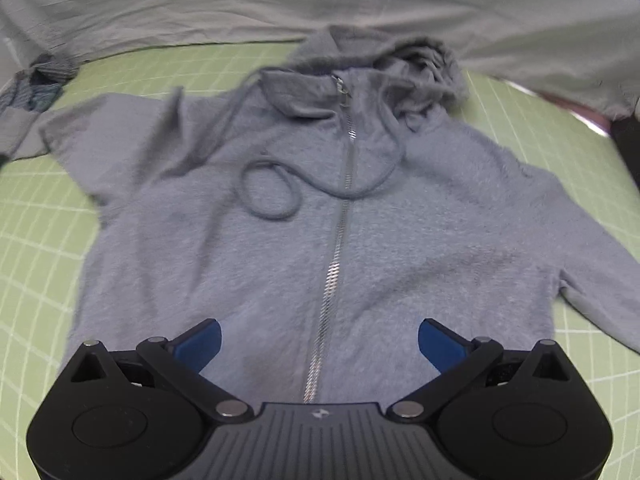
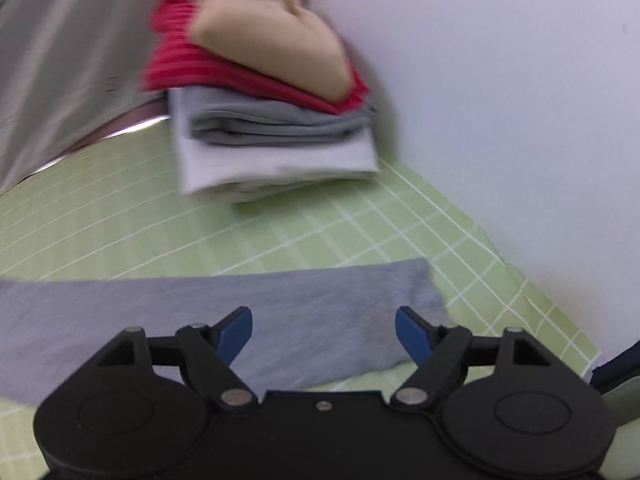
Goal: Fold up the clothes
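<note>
Grey fleece fills the left wrist view: a zip-up hoodie (image 1: 360,220) lies face up and spread flat on a green cloth with a white grid (image 1: 36,240) that covers the counter. Its metal zipper (image 1: 340,232) runs closed up the middle from the hem to the collar, the hood (image 1: 416,68) is bunched at the far end, and a drawstring (image 1: 268,188) curls into a loop on the chest. One sleeve stretches off toward the lower right of that view. A crumpled pale sheet (image 1: 280,4) lies beyond the hood, and a striped bluish garment (image 1: 32,92) sits at the far left edge.

Above the hoodie's lower hem hangs the left gripper (image 1: 320,344), its jaws wide apart with nothing between the blue pads (image 1: 200,344); the zipper passes through the gap.

From the right wrist camera, the right gripper (image 2: 323,336) hangs over the end of a grey sleeve (image 2: 280,304) lying flat across the green cloth, with its cuff toward the right. Its jaws also stand apart and grip nothing. Farther back a stack of folded clothes (image 2: 272,120) rests on the cloth against a white wall (image 2: 500,100): white at the bottom, grey above it, then red, with a tan piece on top. The view is blurred.
</note>
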Motion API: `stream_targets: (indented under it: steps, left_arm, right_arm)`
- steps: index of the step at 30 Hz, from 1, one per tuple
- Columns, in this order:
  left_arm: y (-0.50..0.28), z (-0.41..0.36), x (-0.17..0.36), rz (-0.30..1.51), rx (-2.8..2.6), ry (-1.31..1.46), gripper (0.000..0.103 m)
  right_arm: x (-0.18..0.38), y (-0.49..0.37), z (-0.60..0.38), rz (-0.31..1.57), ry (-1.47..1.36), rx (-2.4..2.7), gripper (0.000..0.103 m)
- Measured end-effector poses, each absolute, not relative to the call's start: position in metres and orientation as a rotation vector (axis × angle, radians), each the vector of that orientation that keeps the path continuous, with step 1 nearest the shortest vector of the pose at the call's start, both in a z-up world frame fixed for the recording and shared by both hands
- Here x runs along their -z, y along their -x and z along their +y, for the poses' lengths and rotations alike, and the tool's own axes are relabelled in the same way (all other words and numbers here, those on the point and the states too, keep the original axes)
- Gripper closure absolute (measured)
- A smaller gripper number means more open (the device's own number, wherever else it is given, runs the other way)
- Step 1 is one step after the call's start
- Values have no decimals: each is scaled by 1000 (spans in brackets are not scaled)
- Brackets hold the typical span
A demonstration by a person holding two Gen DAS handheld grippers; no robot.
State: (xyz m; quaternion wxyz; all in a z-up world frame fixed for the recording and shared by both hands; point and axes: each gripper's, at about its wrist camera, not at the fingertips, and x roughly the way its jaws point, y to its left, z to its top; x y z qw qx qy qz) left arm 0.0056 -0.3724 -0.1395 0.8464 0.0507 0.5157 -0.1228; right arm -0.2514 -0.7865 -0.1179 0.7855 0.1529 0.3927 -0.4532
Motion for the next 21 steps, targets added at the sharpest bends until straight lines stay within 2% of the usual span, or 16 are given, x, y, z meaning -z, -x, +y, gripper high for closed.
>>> stream_targets:
  steps: [21]
  left_arm:
    - [60,-219,100,1074,133,-63,0]
  right_arm:
    - [114,207,-583,963,-293,576,24]
